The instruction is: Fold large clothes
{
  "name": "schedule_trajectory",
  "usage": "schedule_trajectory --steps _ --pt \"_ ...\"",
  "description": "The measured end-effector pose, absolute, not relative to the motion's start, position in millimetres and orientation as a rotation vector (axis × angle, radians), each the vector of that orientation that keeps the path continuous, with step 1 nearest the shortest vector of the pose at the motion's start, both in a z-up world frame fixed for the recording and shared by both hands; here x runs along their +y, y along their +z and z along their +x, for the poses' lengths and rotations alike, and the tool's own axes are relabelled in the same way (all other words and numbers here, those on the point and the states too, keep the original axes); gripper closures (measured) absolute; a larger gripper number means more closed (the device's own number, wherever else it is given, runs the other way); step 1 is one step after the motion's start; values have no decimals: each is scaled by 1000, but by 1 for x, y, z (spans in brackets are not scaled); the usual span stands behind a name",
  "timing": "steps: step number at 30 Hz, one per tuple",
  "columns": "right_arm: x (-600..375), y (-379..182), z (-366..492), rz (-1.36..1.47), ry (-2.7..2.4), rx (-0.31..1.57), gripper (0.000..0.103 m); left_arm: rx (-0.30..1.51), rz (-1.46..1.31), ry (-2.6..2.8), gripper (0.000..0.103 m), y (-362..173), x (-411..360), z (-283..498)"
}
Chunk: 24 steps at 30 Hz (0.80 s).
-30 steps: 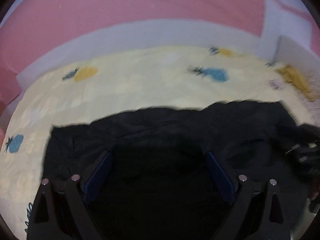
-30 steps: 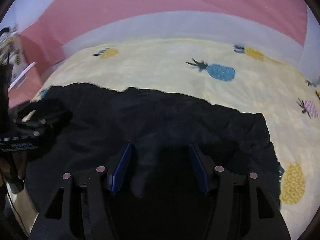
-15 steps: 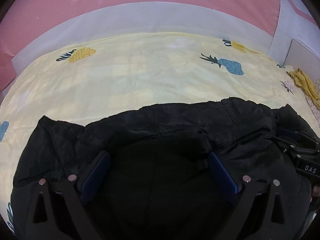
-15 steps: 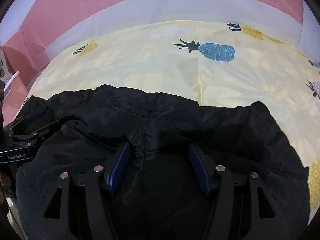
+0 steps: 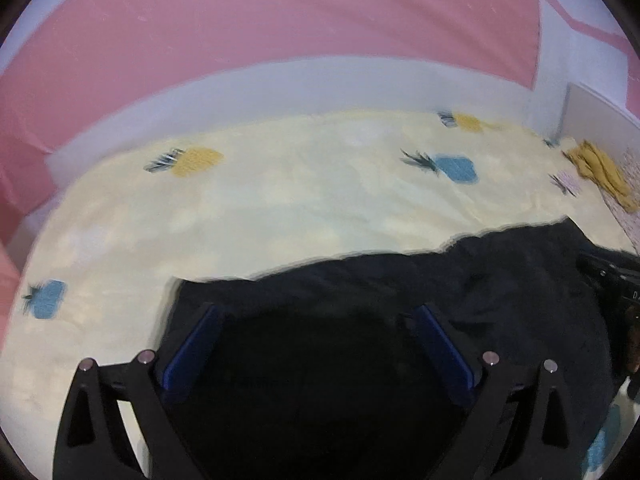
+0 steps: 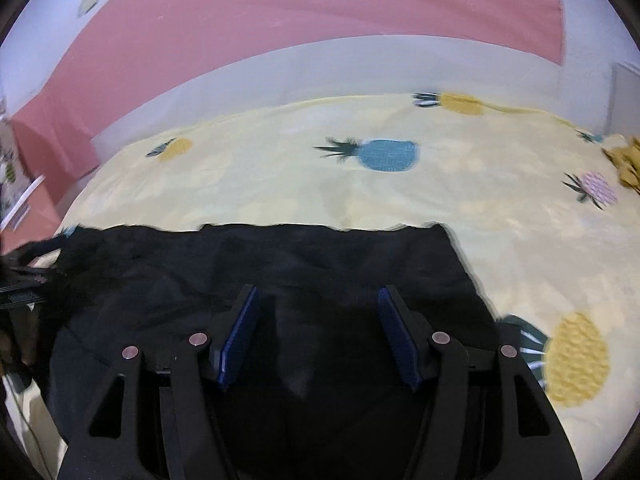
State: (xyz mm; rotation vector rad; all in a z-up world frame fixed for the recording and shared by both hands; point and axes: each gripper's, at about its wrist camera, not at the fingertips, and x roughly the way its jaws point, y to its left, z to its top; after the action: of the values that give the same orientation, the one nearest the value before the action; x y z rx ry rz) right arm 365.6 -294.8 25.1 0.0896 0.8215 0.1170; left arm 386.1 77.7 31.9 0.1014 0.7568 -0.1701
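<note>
Black garment (image 5: 500, 280) | lies flatter than before, seemingly | left gripper (image 5: 316, 316), right gripper (image 6: 318, 294) both spread, ungripping.

Both grippers, left gripper (image 5: 316, 320) and right gripper (image 6: 318, 300), have matte black triangular-cutout linkages, silver pivot screws, and fingers (image 6: 240, 332) lined with blue pads.

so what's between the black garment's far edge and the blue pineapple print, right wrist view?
Nothing but bare yellow sheet. In the right wrist view, the black garment ends at a straight edge, and the blue pineapple print sits beyond it with only sheet between.
</note>
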Motion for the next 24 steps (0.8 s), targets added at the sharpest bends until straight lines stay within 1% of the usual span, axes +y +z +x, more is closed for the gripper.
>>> schedule_trajectory --steps 2,4,5,8,13,18,21,24 --pt "-310 11 373 99 92 865 42 800 108 -108 4 21 95 398" --pt "-321 -4 381 130 53 896 42 873 111 -66 2 -5 111 412" --pt "-323 -8 385 148 51 893 42 888 64 -88 2 -17 120 416" --pt "-317 -19 395 124 27 907 42 898 -103 -119 2 -36 141 422" --pt "-322 -33 400 167 40 904 42 891 -140 -142 2 -52 141 426" --pt "-321 -35 398 161 31 894 42 890 -134 -126 2 -51 137 424" --pt "-318 -22 395 151 6 911 42 898 -84 -86 3 -32 132 415" --pt "-308 6 374 125 0 867 42 861 -89 -96 4 -3 131 396"
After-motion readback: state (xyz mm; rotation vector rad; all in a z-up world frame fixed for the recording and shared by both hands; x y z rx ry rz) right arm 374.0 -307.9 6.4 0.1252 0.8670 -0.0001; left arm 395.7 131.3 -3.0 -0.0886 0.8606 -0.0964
